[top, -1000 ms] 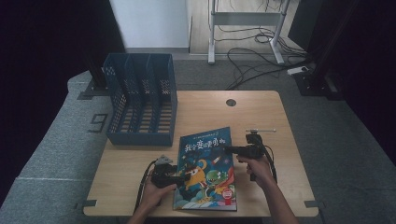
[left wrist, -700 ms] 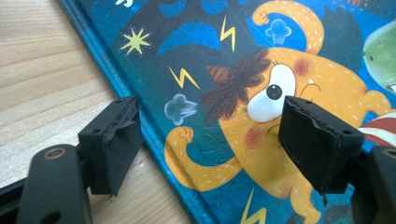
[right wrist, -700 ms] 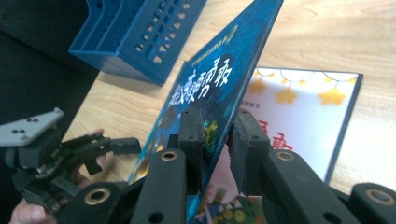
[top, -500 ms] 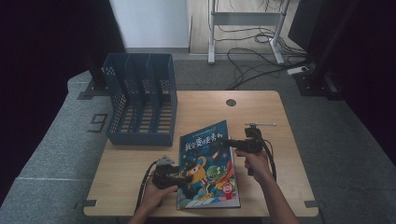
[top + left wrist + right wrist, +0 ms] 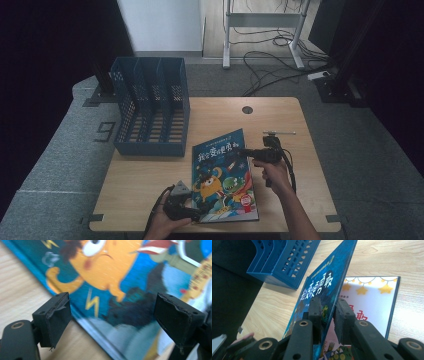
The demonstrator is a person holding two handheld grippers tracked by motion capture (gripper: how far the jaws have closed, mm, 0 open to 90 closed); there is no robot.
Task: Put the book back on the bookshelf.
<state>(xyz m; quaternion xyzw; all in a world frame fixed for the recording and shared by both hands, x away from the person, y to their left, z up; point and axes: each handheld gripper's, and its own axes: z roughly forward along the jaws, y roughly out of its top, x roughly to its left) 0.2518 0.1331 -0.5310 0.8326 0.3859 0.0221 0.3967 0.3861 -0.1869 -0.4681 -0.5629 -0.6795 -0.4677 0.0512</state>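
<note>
High view: a pale wooden table (image 5: 150,175) with a printed grain carries a picture book (image 5: 222,177) lying near its front edge, its glossy hardback cover printed in deep blue with an orange cartoon creature and a green one beside it. Behind the book and to its left stands a blue plastic file rack (image 5: 152,112), a boxy organiser with three upright slots and walls pierced by rows of small rectangular holes. The right gripper (image 5: 245,151) reaches in from the book's right side at the upper part of the cover's edge; the right gripper view shows its two black, matte, blocky jaws pressed together on the front cover (image 5: 329,282), which is lifted at a steep tilt off the first page (image 5: 372,300), a white sheet with a string of yellow stars across its top and a dark border. The left gripper (image 5: 197,214) lies at the book's lower left corner, with a grey three-cornered plate on its top. Its jaws have just been opening, and in the left gripper view they stand wide apart, their rubbery black pads (image 5: 56,317) frayed at the edges, with the book's bottom edge and blurred cover art beyond the gap and nothing pinched between them.
</note>
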